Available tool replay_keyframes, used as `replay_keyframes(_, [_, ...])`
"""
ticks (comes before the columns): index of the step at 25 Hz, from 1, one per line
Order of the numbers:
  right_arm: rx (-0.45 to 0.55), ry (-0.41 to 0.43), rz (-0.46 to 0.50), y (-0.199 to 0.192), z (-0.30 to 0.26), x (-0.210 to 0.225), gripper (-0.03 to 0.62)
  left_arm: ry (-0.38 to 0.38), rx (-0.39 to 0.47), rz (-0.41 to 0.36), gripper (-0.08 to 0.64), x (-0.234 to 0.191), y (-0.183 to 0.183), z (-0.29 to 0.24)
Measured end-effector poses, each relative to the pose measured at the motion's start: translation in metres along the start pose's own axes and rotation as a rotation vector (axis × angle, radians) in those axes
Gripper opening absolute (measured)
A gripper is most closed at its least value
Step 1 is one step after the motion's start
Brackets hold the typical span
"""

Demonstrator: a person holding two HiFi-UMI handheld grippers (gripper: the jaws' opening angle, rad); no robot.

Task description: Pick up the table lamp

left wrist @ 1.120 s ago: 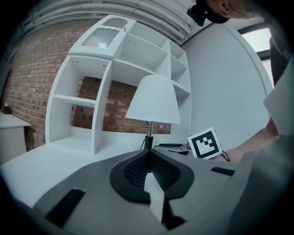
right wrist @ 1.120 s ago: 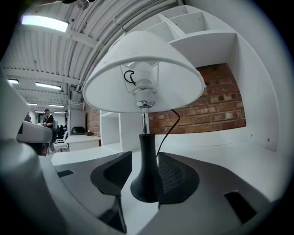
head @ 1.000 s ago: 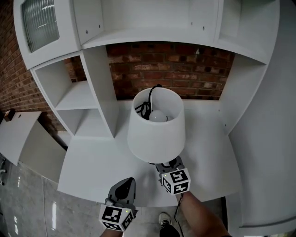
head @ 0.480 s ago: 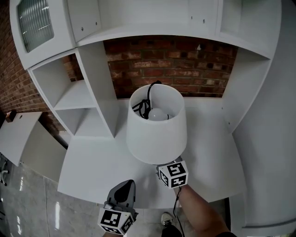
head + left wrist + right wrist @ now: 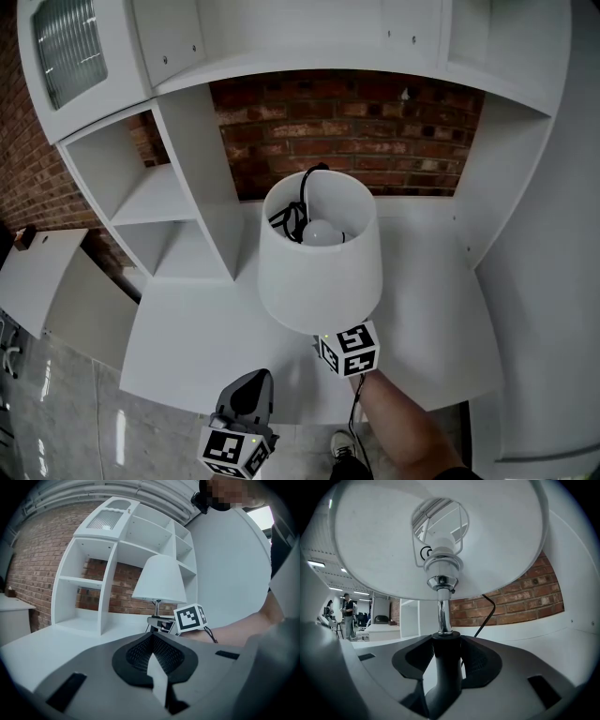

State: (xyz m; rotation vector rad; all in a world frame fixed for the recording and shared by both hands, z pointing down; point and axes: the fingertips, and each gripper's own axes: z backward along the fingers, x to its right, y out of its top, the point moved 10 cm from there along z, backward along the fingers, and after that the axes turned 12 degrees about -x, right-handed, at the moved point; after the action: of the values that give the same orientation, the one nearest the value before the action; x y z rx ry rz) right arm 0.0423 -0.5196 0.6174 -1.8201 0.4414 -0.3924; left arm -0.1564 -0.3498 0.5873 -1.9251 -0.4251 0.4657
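A: Lamp position, what do you see?

B: The table lamp (image 5: 319,267) stands upright over the middle of the white desk (image 5: 197,328), in front of the brick wall (image 5: 347,131) and just right of the open shelf unit (image 5: 173,202). From above, the bulb (image 5: 322,232) shows inside the shade, and a black cord (image 5: 305,187) loops over the shade's back rim.

A: And the right gripper (image 5: 445,656)?

B: Its jaws are clamped on the dark lower part of the lamp's stem, with the chrome tube (image 5: 443,616) rising straight out from between them. In the head view its marker cube sits right under the shade's near edge.

A: Is the base on the desk?

B: I cannot tell. The shade and the gripper hide it.

A: Left gripper (image 5: 251,382)?

B: It is near the desk's front edge, apart from the lamp. Its jaws are pressed together with nothing between them.
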Motion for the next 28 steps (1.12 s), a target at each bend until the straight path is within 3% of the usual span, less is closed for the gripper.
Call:
replay_keyframes(16, [0.02,-0.043,0.024,0.005,-0.005,-0.002,0.164,0.021,-0.016,-0.01,-0.002,-0.011,-0.006,0.003])
replay_keyframes(28, [0.041,-0.029,0.06,0.005,-0.001,-0.009,0.163,0.027,-0.019,-0.012,-0.003,-0.02,-0.006,0.004])
